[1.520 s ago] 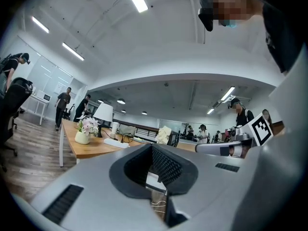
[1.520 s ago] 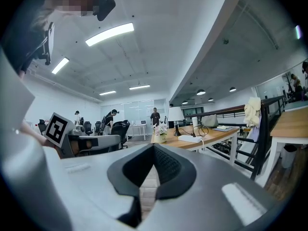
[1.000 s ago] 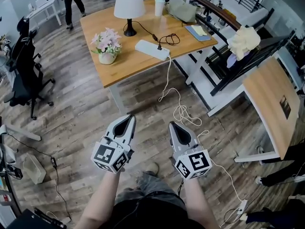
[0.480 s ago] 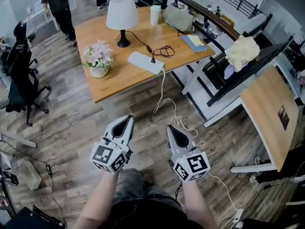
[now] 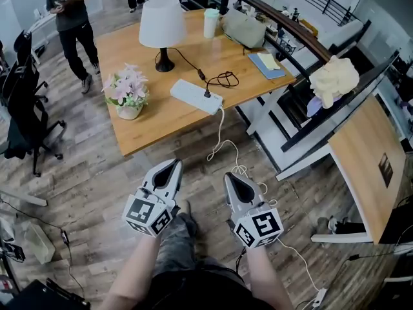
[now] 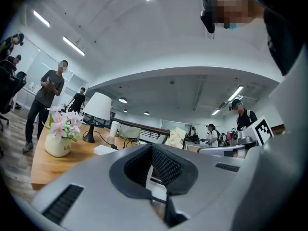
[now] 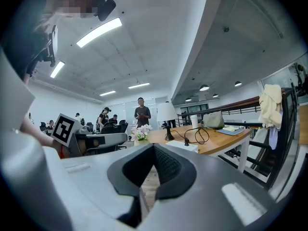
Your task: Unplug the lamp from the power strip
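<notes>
A lamp with a white shade and black base stands at the far side of the wooden table. Its black cord runs to a black plug seated in the white power strip near the table's front edge. Both grippers hover over the floor, well short of the table. My left gripper and right gripper are shut with nothing in them. The right gripper view shows the lamp and power strip ahead; the left gripper view shows the lamp and strip too.
A pot of pink flowers sits left of the strip. A cup, grey bag and blue book lie at the table's far right. The strip's white cable drops to the floor. A person stands far left; a second desk is right.
The table, lamp and power strip have come closer and lower in the head view. Both grippers stay shut, side by side. The person at the back has stepped nearer.
</notes>
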### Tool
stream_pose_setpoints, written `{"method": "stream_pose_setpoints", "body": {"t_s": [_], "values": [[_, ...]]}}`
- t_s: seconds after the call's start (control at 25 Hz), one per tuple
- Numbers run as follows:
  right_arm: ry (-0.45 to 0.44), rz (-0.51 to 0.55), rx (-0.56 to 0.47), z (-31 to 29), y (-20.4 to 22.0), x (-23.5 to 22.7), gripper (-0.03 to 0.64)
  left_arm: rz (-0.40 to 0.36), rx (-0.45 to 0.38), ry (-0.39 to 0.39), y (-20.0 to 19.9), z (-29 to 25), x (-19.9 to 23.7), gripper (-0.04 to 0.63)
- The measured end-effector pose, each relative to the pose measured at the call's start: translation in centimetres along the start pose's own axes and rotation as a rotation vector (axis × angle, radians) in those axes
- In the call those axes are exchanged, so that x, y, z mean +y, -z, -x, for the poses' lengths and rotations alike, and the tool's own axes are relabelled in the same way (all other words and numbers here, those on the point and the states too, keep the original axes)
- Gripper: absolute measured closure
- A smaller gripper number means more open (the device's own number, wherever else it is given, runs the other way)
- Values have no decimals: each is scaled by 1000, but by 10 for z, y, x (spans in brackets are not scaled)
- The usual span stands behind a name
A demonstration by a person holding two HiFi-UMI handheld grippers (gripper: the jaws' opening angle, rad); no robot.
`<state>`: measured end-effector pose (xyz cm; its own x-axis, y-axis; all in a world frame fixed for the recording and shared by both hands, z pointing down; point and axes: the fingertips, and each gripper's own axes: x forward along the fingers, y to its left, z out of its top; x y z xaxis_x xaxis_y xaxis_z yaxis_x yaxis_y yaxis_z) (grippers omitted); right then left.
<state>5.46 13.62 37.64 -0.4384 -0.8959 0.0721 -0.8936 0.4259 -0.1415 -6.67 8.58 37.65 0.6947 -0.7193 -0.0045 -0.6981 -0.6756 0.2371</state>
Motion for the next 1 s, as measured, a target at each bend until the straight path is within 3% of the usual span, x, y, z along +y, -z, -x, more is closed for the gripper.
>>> {"method": "stream_pose_setpoints", "body": {"t_s": [0.52,1.0], "values": [[-3,-17,28,-94,-12,-52,609,9,36,43,-8,-93,57,598],[43,-40,50,-151,-8,-89,609,15,74,144,-2,-159,80,598]]}}
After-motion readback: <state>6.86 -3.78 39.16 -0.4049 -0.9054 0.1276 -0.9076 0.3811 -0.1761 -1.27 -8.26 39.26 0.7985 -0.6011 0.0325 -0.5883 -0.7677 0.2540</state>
